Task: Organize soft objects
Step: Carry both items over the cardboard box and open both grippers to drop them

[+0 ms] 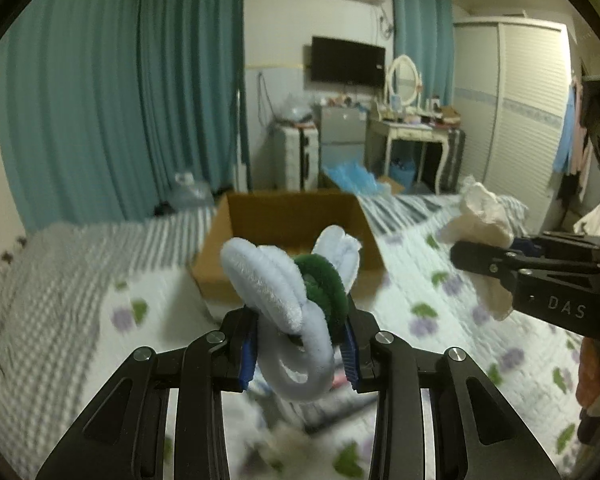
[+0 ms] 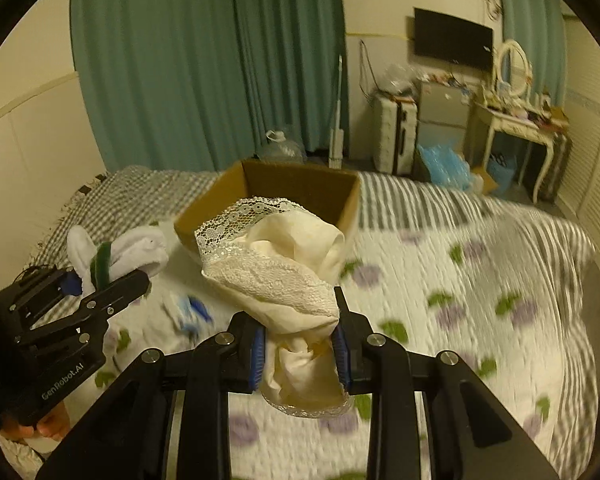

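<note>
My left gripper is shut on a fuzzy pale-blue and green plush toy, held up above the bed. My right gripper is shut on a cream lace-trimmed cloth, also lifted off the bed. An open cardboard box sits on the bed ahead of both grippers, its inside looking bare from here. In the left wrist view the right gripper shows at the right with the cream cloth. In the right wrist view the left gripper shows at the left with the plush toy.
The bed has a white quilt with purple and green prints, and a grey checked blanket on the left. Small blue-and-white items lie blurred on the quilt. Teal curtains, a suitcase, a dressing table and a wardrobe stand beyond the bed.
</note>
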A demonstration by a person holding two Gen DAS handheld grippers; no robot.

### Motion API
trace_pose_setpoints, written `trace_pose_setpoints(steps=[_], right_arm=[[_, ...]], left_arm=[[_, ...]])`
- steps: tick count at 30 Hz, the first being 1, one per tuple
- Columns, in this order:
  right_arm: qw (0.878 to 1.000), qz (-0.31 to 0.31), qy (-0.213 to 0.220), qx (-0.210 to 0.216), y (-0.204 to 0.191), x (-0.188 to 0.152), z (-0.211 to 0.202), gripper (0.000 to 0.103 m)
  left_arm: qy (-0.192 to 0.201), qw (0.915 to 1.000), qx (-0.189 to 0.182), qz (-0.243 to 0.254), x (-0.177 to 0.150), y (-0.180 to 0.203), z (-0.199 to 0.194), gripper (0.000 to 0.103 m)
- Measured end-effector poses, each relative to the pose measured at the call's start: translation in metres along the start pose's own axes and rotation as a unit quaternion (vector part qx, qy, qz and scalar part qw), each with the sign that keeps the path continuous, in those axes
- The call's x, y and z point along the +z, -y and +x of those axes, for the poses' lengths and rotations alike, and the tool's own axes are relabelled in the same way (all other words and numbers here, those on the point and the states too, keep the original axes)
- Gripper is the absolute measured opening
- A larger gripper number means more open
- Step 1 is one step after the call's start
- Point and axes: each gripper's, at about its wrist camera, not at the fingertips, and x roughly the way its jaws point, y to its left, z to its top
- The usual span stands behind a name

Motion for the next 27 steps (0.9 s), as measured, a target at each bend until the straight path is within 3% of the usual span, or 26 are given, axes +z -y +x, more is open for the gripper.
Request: trace_pose_setpoints(steps=[7,14,18,19,20,21,22,23,27], right_arm=[[1.000,0.000,0.009,0.019,-0.005,0.061,0.061,0.027],[0.999,0.018,-0.019,0.038,0.002,0.078,0.144,0.027],[0.998,0.037,-0.034,0.047,0.017,0.076,0.184,0.027],[0.998,0.037,-0.034,0.047,0.021,0.075,0.188,0.028],[0.998,0.039,-0.033,0.045,0.025,0.074,0.192,0.033],[0.998,0.044,-0.032,0.043,0.028,0.073,0.196,0.044],[0.997,0.051,-0.029,0.042,0.031,0.073,0.197,0.052],[0.997,0.059,-0.025,0.041,0.034,0.074,0.197,0.066],[0.996,0.075,-0.008,0.037,0.043,0.077,0.183,0.082]], left_arm=[[0.017,0.9995,0.014,0.024,0.038,-0.025,0.048,0.033],[-0.016,0.9996,0.005,0.024,0.056,-0.046,0.134,0.034],[-0.017,0.9981,0.003,0.058,0.052,-0.043,0.163,0.037],[-0.018,0.9975,0.004,0.069,0.051,-0.042,0.169,0.048],[-0.020,0.9968,0.007,0.077,0.049,-0.041,0.177,0.057],[-0.023,0.9966,0.008,0.079,0.049,-0.042,0.181,0.075],[-0.026,0.9966,0.010,0.078,0.049,-0.043,0.185,0.083],[-0.024,0.9970,0.014,0.072,0.048,-0.045,0.187,0.083],[-0.009,0.9983,0.021,0.054,0.051,-0.052,0.183,0.083]])
